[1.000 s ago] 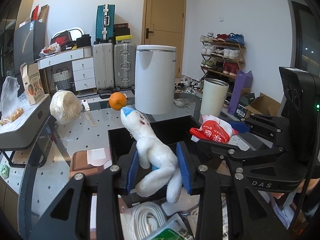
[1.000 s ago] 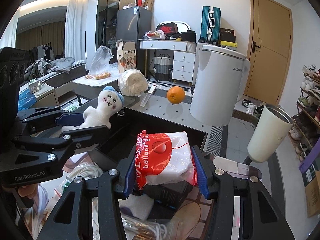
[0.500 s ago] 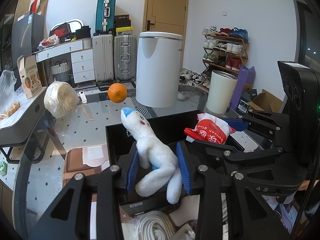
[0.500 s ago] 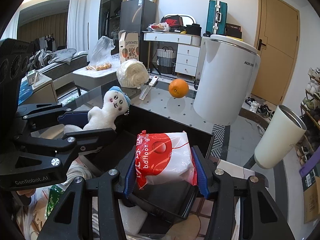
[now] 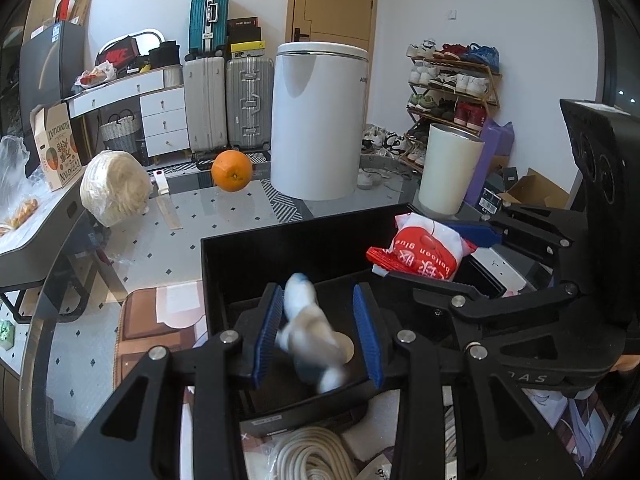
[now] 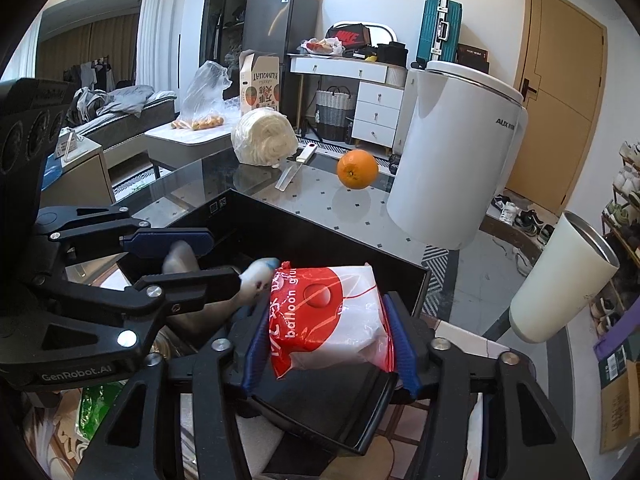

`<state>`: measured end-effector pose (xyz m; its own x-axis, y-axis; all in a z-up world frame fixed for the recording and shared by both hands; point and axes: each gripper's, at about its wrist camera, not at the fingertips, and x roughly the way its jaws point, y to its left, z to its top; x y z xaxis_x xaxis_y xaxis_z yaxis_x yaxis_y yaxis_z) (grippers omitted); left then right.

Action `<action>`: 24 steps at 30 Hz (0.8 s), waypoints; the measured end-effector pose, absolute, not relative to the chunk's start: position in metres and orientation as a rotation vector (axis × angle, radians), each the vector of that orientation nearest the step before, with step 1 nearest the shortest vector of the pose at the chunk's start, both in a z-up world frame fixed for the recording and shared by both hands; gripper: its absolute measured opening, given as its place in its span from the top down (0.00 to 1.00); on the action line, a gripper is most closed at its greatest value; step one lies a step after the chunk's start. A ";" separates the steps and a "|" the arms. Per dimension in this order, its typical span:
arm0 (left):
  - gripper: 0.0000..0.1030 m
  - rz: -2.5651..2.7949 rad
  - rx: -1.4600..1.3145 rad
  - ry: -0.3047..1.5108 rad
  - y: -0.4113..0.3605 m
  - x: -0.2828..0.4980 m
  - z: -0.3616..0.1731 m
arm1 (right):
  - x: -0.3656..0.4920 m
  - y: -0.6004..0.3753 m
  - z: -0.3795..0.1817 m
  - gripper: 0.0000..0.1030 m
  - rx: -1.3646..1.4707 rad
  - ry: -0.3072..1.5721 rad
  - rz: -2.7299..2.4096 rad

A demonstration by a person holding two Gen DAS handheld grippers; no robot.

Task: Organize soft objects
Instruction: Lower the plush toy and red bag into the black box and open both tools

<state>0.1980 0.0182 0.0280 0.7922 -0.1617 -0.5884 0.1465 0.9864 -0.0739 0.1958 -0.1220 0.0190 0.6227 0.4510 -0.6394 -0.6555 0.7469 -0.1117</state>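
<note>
The left tongs [image 5: 316, 292] hang over the black box [image 5: 248, 264] on the worktop [image 5: 224, 216]. Their blue pads stand apart, and the white plush toy [image 5: 310, 332] is a blur between them, clear of the right-hand pad. By the look of it, it is loose and dropping towards the box floor rather than clamped. The right tongs [image 6: 326, 304] have just been easing apart, yet the red-and-white bag [image 6: 332, 332] sits between the pads and seems to touch both. I judge it lightly clamped, hanging above the near part of the box. The main risk is the landing. The toy is long and floppy, so it could fall across the near wall and end up draped half outside, over the coil of white cable [image 5: 308, 456] below. The bag is slick plastic and puffy. As the squeeze eases it may cling to one pad and swing, or slip out crooked and slide off the low near rim instead of settling inside. The two tongs are also close together, and in the right wrist view one left finger lies just beside the bag's edge. A careless pull back could knock the bag sideways or drag the toy out again. The orange [image 5: 232, 170] farther back on the worktop is well apart and in no danger.
</note>
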 end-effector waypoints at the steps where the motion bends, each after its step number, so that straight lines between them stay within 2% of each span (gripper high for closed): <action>1: 0.64 -0.162 -0.020 0.635 0.018 0.197 0.028 | 0.195 -0.123 0.019 0.41 -0.356 0.621 0.642; 2: 0.61 -0.155 -0.017 0.636 0.018 0.196 0.029 | 0.195 -0.123 0.020 0.41 -0.358 0.619 0.636; 4: 0.41 -0.139 -0.018 0.637 0.020 0.194 0.030 | 0.193 -0.126 0.021 0.37 -0.355 0.616 0.638; 8: 0.29 -0.154 -0.050 0.629 0.026 0.184 0.035 | 0.190 -0.134 0.027 0.22 -0.341 0.605 0.628; 9: 0.22 -0.161 -0.056 0.619 0.026 0.180 0.037 | 0.189 -0.137 0.028 0.19 -0.333 0.600 0.623; 10: 0.15 -0.158 -0.056 0.609 0.026 0.176 0.038 | 0.188 -0.138 0.030 0.19 -0.326 0.597 0.628; 12: 0.10 -0.137 -0.050 0.591 0.025 0.168 0.042 | 0.186 -0.141 0.033 0.18 -0.324 0.591 0.625; 14: 0.05 -0.125 -0.052 0.578 0.026 0.161 0.044 | 0.184 -0.144 0.035 0.15 -0.319 0.592 0.613; 16: 0.00 -0.114 -0.051 0.564 0.027 0.153 0.046 | 0.180 -0.148 0.037 0.07 -0.298 0.603 0.620; 18: 0.00 -0.088 -0.040 0.551 0.029 0.145 0.048 | 0.174 -0.154 0.039 0.02 -0.264 0.609 0.626; 24: 0.00 -0.060 -0.057 0.527 0.034 0.121 0.051 | 0.151 -0.168 0.043 0.01 -0.202 0.653 0.650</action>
